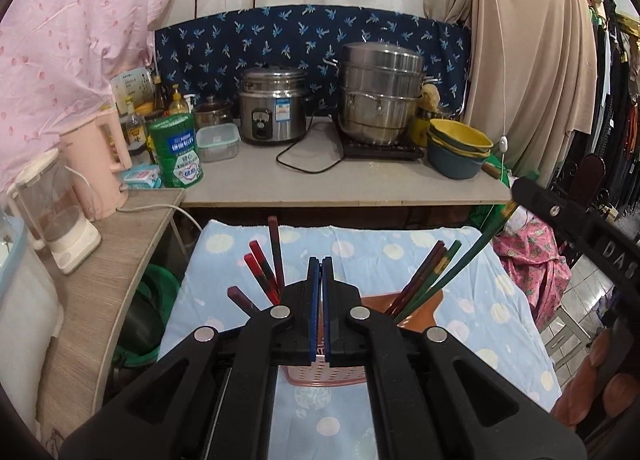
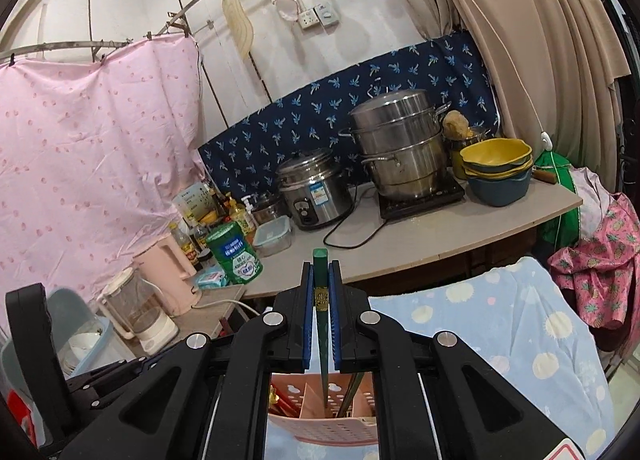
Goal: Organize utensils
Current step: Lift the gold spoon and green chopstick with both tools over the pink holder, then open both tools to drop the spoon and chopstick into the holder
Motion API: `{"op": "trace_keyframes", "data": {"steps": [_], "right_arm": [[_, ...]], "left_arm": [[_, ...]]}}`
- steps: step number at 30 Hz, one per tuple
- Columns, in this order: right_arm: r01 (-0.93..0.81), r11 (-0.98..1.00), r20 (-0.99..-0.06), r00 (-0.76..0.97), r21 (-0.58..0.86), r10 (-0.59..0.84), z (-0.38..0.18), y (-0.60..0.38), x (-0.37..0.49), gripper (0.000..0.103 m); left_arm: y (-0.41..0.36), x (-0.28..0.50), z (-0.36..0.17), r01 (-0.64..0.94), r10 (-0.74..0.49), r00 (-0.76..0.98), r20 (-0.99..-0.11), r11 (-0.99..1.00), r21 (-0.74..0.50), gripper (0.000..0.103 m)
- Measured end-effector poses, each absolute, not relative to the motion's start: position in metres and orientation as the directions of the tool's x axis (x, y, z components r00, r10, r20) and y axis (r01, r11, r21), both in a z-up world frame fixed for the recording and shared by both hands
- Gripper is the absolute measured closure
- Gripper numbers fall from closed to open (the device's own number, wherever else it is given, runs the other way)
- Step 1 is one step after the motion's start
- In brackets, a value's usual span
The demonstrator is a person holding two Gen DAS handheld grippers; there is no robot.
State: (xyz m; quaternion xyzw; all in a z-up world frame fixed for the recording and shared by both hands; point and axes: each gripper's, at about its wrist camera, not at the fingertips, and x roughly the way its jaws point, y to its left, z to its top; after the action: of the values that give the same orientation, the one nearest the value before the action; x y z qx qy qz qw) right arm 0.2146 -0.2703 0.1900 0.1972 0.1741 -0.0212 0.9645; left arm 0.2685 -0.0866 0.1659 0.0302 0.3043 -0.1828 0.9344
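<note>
Between the right gripper (image 2: 321,316) pads: green chopstick (image 2: 321,302), clamped near its square butt end, long axis running straight down along the fingers, tip pointing into the pink holder (image 2: 320,426) directly below the jaws. Tip at or just inside a compartment beside a divider; which compartment, can't tell. Seen from left wrist, same stick slants up-right out of the holder toward the right gripper at frame edge. Left gripper (image 1: 321,292) pads pressed together w/ nothing visible between them, parked just in front of & over the holder (image 1: 326,374), so nearer to it but empty; right one has the job. Left of the left jaws: dark red chopsticks (image 1: 264,274) fanned up; right of them: brown/green chopsticks (image 1: 426,278) leaning same way as the held one. Looks sorted by colour, judging by sides. Likely next: straight lowering along stick axis, then release. In the way: divider wall & sticks already in that slot, could snag the tip. Holder on blue spotted cloth (image 1: 400,248); beyond the jaws, counter w/ rice cooker (image 1: 273,109), steamer pot (image 1: 380,93), bowls (image 1: 460,147), well apart, no obstruction.
</note>
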Motion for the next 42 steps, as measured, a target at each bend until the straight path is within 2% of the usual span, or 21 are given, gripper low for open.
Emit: {"op": "trace_keyframes", "data": {"steps": [6, 12, 14, 17, 18, 30, 34, 42], "right_arm": [[0.115, 0.929, -0.415, 0.909, 0.353, 0.046, 0.159, -0.260, 0.235, 0.096], [0.118, 0.933, -0.445, 0.894, 0.340, 0.049, 0.150, -0.257, 0.242, 0.095], [0.128, 0.934, -0.447, 0.894, 0.334, 0.037, 0.149, -0.256, 0.241, 0.086], [0.136, 0.934, -0.439, 0.898, 0.331, 0.025, 0.150, -0.257, 0.234, 0.076], [0.138, 0.935, -0.438, 0.899, 0.327, 0.021, 0.150, -0.257, 0.231, 0.075], [0.143, 0.939, -0.474, 0.880, 0.312, 0.023, 0.136, -0.249, 0.193, 0.068], [0.141, 0.953, -0.504, 0.863, 0.269, 0.015, 0.127, -0.236, 0.178, 0.065], [0.137, 0.968, -0.562, 0.827, 0.210, 0.005, 0.104, -0.213, 0.143, 0.059]], "left_arm": [[-0.088, 0.275, 0.153, 0.357, -0.318, 0.731, -0.604, 0.932, -0.059, 0.102], [-0.089, 0.278, 0.149, 0.350, -0.316, 0.727, -0.610, 0.934, -0.066, 0.101], [-0.088, 0.278, 0.148, 0.346, -0.316, 0.725, -0.612, 0.935, -0.072, 0.098], [-0.086, 0.276, 0.146, 0.334, -0.307, 0.728, -0.613, 0.940, -0.074, 0.079], [-0.086, 0.276, 0.146, 0.330, -0.303, 0.730, -0.612, 0.941, -0.072, 0.077], [-0.077, 0.248, 0.136, 0.322, -0.293, 0.720, -0.629, 0.944, -0.070, 0.069], [-0.071, 0.234, 0.128, 0.304, -0.272, 0.719, -0.640, 0.951, -0.064, 0.058], [-0.060, 0.205, 0.106, 0.281, -0.248, 0.697, -0.673, 0.958, -0.061, 0.056]]}}
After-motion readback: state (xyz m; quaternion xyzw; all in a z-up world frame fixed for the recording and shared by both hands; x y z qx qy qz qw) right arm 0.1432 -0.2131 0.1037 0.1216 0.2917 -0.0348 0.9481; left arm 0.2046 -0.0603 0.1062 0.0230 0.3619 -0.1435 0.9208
